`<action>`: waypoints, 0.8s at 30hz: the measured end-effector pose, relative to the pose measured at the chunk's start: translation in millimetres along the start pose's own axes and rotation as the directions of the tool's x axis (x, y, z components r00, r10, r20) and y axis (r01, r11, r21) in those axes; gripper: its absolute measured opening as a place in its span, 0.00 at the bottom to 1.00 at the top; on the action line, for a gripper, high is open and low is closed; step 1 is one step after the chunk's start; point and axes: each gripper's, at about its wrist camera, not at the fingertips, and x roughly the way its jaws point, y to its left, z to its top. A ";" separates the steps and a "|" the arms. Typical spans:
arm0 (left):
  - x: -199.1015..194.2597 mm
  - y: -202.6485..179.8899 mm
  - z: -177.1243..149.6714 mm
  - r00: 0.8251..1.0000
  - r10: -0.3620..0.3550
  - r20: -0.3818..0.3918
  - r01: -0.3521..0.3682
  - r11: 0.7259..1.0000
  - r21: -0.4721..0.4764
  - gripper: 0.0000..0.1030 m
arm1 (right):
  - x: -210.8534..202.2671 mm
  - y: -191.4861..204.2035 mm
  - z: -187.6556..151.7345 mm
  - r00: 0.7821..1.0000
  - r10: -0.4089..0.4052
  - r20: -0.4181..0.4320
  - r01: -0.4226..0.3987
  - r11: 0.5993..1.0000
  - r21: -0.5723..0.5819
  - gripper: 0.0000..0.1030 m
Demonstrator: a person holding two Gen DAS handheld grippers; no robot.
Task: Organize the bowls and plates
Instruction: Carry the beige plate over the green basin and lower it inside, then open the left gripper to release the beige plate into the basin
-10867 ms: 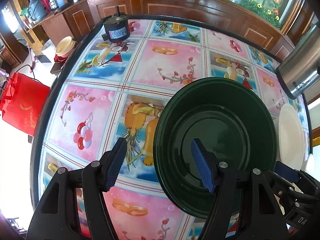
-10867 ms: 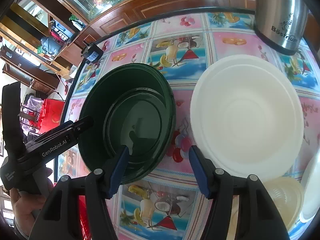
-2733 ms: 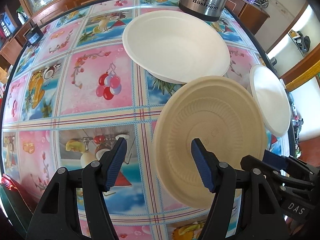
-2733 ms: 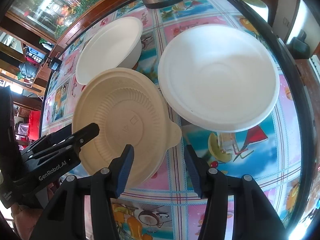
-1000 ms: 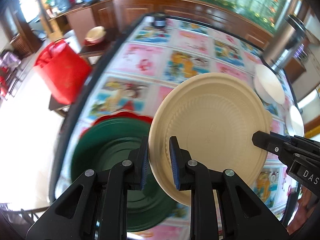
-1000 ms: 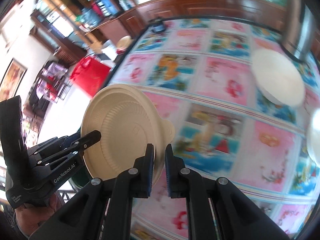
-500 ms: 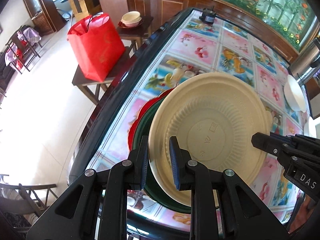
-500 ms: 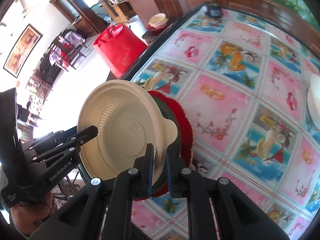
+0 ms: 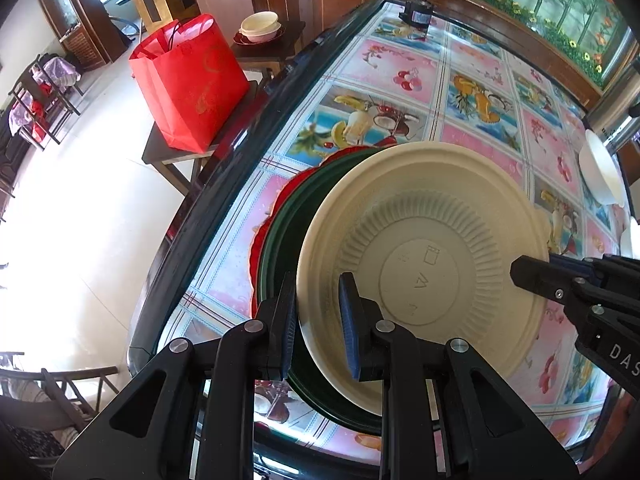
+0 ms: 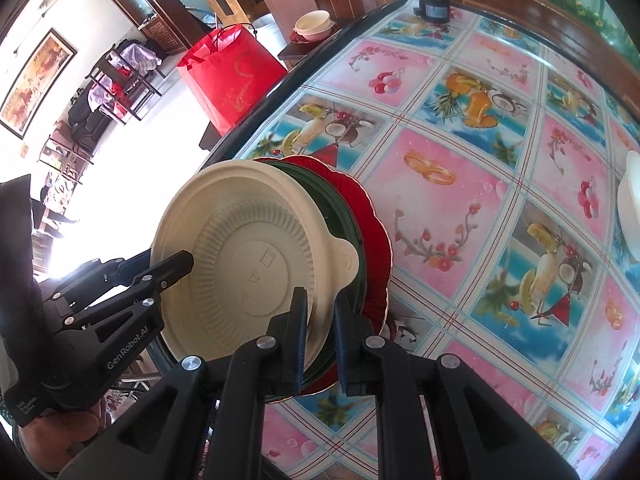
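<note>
Both grippers hold one beige ribbed plate [image 9: 424,256] by opposite rims. My left gripper [image 9: 318,320] is shut on its near rim. My right gripper [image 10: 318,332] is shut on the rim near the plate's tab, and the plate [image 10: 248,264] fills the left of that view. The plate hovers just over a green plate [image 9: 280,240] stacked on a red scalloped plate [image 10: 376,240] near the table's left edge. A white bowl [image 9: 600,172] sits far right on the table.
The table edge [image 9: 208,184] runs close beside the stack. A red bag [image 9: 188,80] stands on a low stool beyond it, with bowls [image 9: 260,26] on a side table. A small black device [image 9: 416,14] and a steel flask [image 9: 620,108] stand at the table's far side.
The beige plate was gripped by both grippers and carried left across the table; over the last second it has come over the green and red stack and lowered closer to it.
</note>
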 end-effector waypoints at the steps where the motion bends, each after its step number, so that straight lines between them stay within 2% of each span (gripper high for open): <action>1: 0.9 -1.0 -0.8 1.000 0.006 0.001 -0.006 1.000 0.005 0.19 | 0.7 0.0 -0.1 1.000 -0.003 -0.001 0.003 1.000 -0.002 0.12; 11: 0.1 -1.0 -2.8 1.000 0.021 0.021 -0.021 1.000 0.009 0.20 | 1.5 0.4 0.6 1.000 -0.007 -0.002 0.007 1.000 -0.007 0.12; 14: -0.2 -0.6 -2.1 1.000 0.014 0.022 -0.014 1.000 0.000 0.23 | 0.4 -0.3 1.5 1.000 -0.005 -0.001 0.005 1.000 -0.003 0.12; 19: -4.1 -1.6 0.8 0.999 -0.018 0.034 0.018 1.000 -0.010 0.45 | -3.5 -0.5 3.7 1.000 -0.020 0.012 0.020 1.000 -0.008 0.16; 24: -9.7 -6.4 2.3 0.999 -0.019 0.049 0.019 1.000 0.003 0.57 | -5.1 -5.0 2.2 1.000 -0.008 0.011 0.008 1.000 0.011 0.16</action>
